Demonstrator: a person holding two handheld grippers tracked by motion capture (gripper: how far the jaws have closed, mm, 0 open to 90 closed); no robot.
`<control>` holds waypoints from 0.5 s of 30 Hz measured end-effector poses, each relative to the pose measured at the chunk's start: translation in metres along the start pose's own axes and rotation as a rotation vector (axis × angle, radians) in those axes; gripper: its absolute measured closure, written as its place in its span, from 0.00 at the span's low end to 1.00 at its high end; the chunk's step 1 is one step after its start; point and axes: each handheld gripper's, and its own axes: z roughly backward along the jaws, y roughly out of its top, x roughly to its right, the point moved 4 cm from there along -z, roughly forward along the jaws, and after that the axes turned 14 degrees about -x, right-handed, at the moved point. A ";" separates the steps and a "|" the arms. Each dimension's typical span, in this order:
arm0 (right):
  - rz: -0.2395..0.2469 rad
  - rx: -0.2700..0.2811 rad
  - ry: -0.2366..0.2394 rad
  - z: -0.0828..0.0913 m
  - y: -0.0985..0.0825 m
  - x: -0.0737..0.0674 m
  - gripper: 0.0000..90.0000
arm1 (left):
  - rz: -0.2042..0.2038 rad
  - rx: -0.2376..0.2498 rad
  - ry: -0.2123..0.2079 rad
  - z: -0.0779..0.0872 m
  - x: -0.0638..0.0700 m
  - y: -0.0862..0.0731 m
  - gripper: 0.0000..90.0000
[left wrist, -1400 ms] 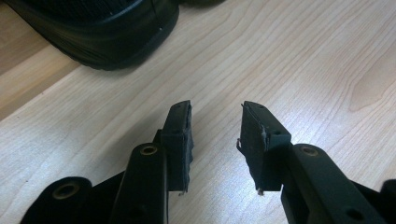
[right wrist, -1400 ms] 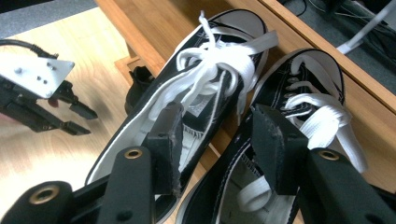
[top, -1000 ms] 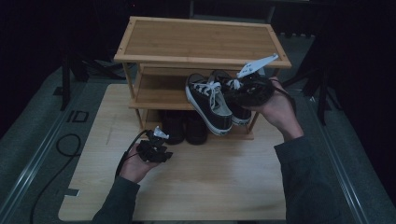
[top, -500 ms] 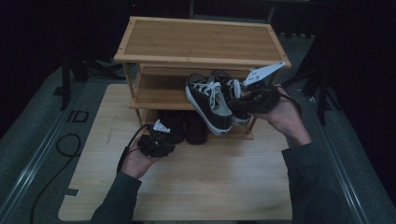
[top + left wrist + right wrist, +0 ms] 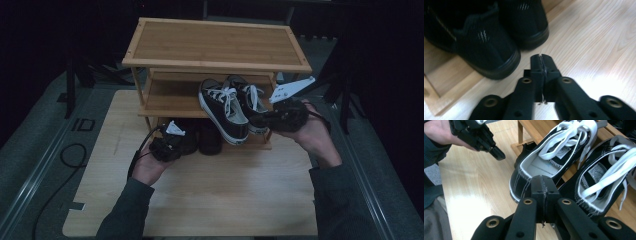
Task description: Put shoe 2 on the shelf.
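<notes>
Black slip-ons (image 5: 200,139) sit just ahead: your left gripper (image 5: 165,146) has advanced, closed, empty; right gripper (image 5: 285,117) likewise closed, empty.

I am looking at a shoe rack (image 5: 215,42) of pale, striped wood with a smooth, satiny top. The table (image 5: 200,195) is showing light wood grain under a glossy finish that is throwing back glare. The sneakers (image 5: 554,157) are looking like black canvas with white cloth laces and rubbery white edging. The dark shoes (image 5: 486,42) are showing matt black mesh cloth above smooth, slightly shiny soles. My left gripper (image 5: 541,62) and right gripper (image 5: 541,183) are looking like matt black plastic with brass-coloured metal rivets.
</notes>
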 end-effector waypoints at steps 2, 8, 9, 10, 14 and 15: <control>-0.001 0.005 0.003 -0.001 -0.004 -0.002 0.99 | -0.008 0.005 0.007 0.003 0.002 0.004 1.00; -0.006 0.011 0.012 -0.005 -0.014 -0.006 0.99 | -0.018 0.013 0.030 0.008 0.000 0.017 1.00; -0.006 0.005 0.010 -0.005 -0.016 -0.006 0.98 | -0.019 0.017 0.033 0.009 0.000 0.019 1.00; -0.007 0.006 0.012 -0.005 -0.018 -0.007 0.98 | -0.019 0.018 0.037 0.009 -0.001 0.021 1.00; -0.010 -0.002 0.015 -0.009 -0.023 -0.008 0.97 | -0.026 0.029 0.052 0.013 -0.002 0.029 1.00; -0.008 -0.005 0.015 -0.010 -0.024 -0.009 0.97 | -0.028 0.030 0.057 0.014 -0.002 0.031 1.00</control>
